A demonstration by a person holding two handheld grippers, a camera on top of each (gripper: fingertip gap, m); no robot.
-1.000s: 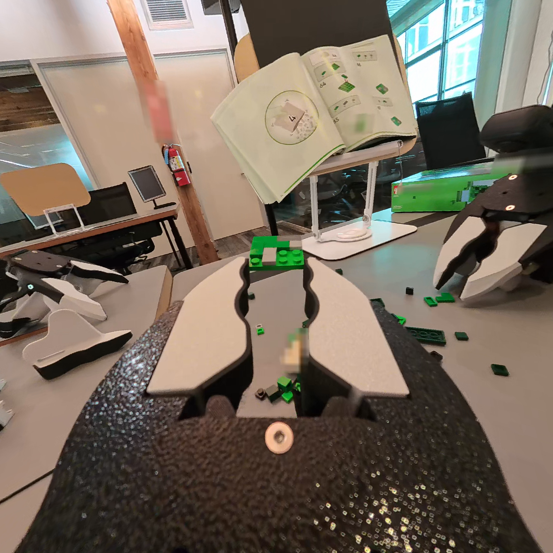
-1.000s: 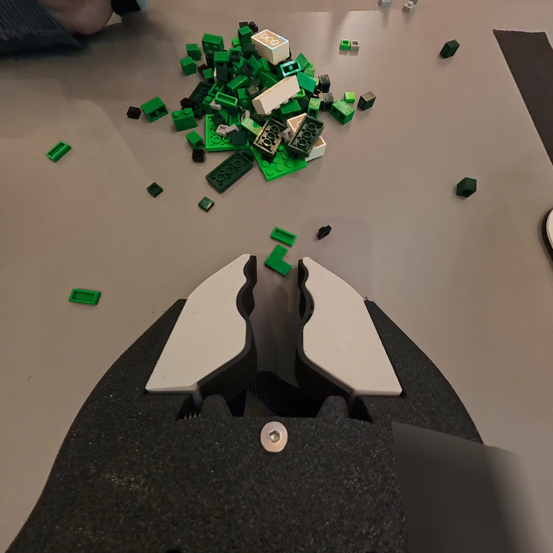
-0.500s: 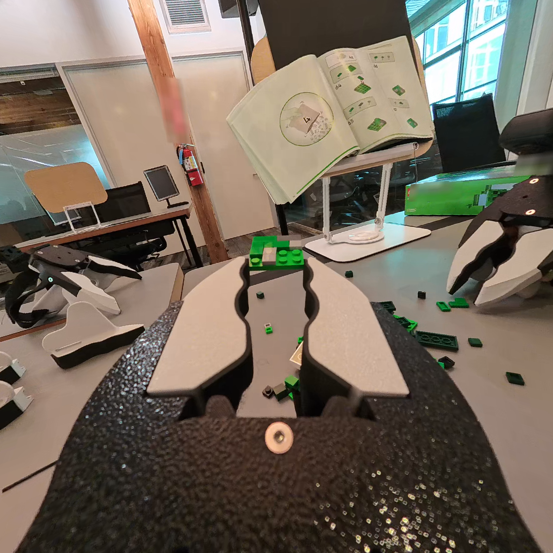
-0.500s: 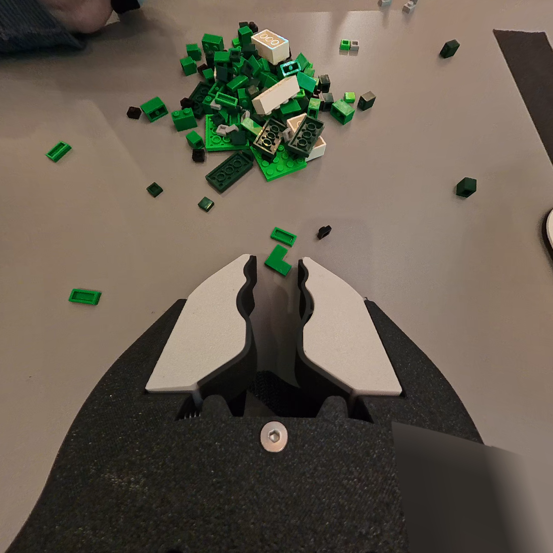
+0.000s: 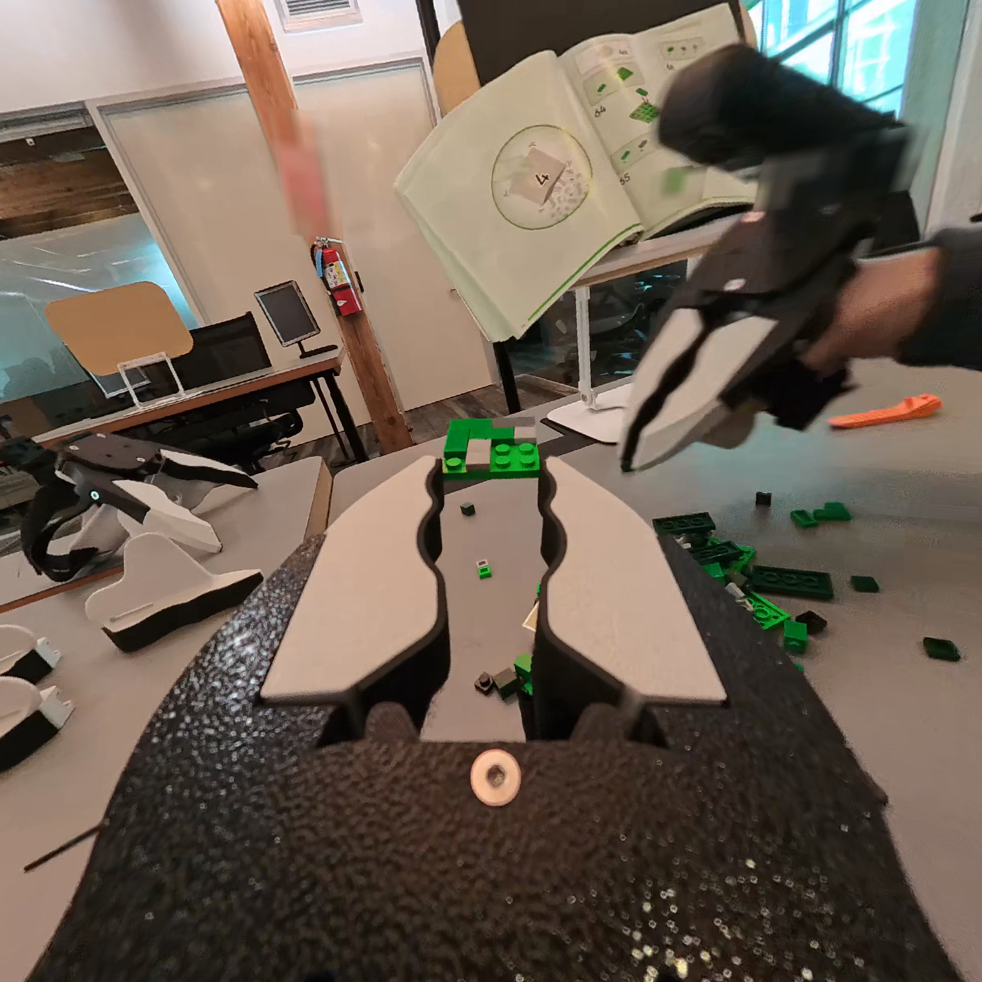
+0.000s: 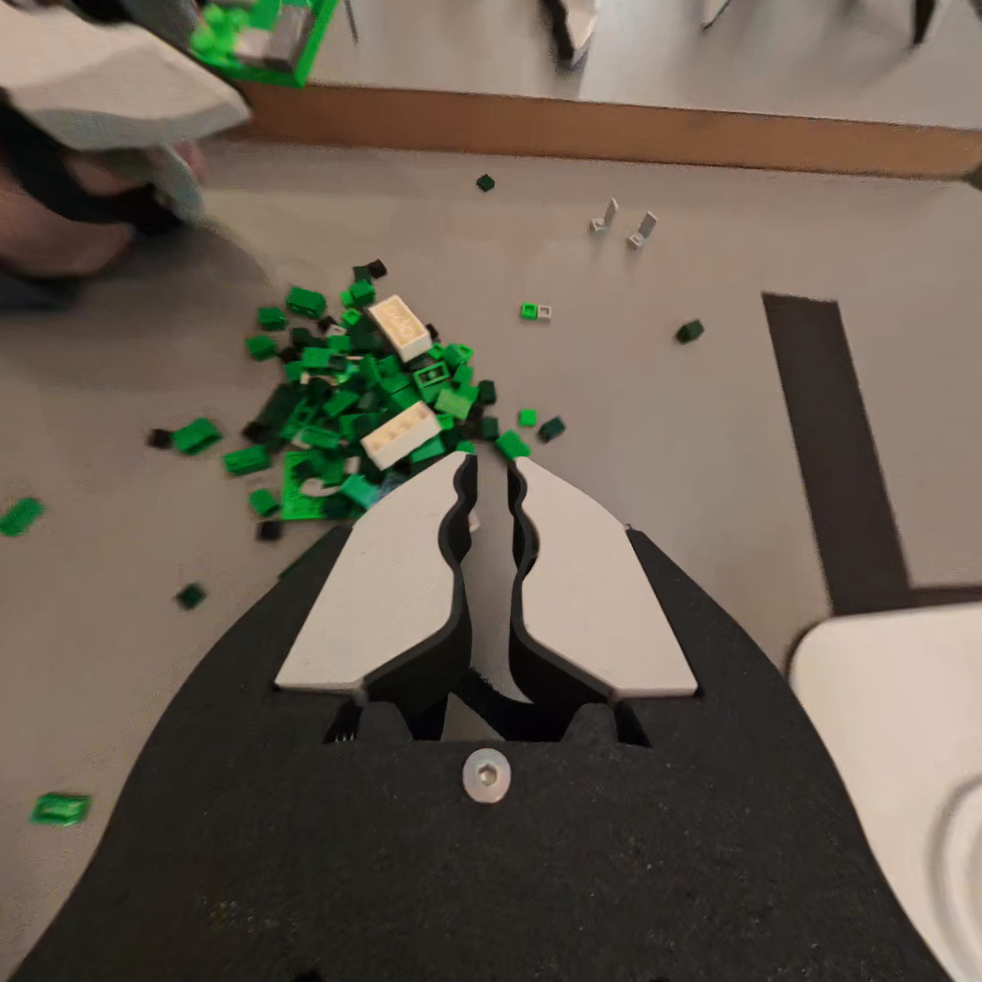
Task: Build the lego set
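Observation:
My left gripper [image 5: 490,465] is shut on a small green Lego assembly [image 5: 513,454] with grey pieces on top, held at the fingertips above the table. My right gripper [image 6: 490,461] hovers above the near edge of the loose brick pile [image 6: 366,414]. Its jaws stand a narrow gap apart, with nothing seen between them. In the left wrist view the right gripper [image 5: 635,462] hangs in the air just right of the assembly, tips pointing down, blurred by motion. The left gripper's finger [image 6: 106,79] and the assembly [image 6: 255,42] show at the top left of the right wrist view.
An open instruction booklet [image 5: 531,202] rests on a white stand [image 5: 590,409] behind. An orange brick separator [image 5: 887,412] lies at the far right. Spare grippers [image 5: 122,489] sit on the left table. Two grey pieces [image 6: 621,223] and a black strip [image 6: 829,451] are on the table. There is about 12 cm between the tips of the two grippers.
My right gripper has risen off the table and swung left toward the assembly, and its jaws have narrowed. The green pieces it stood over stay on the table. The left gripper still holds the assembly.

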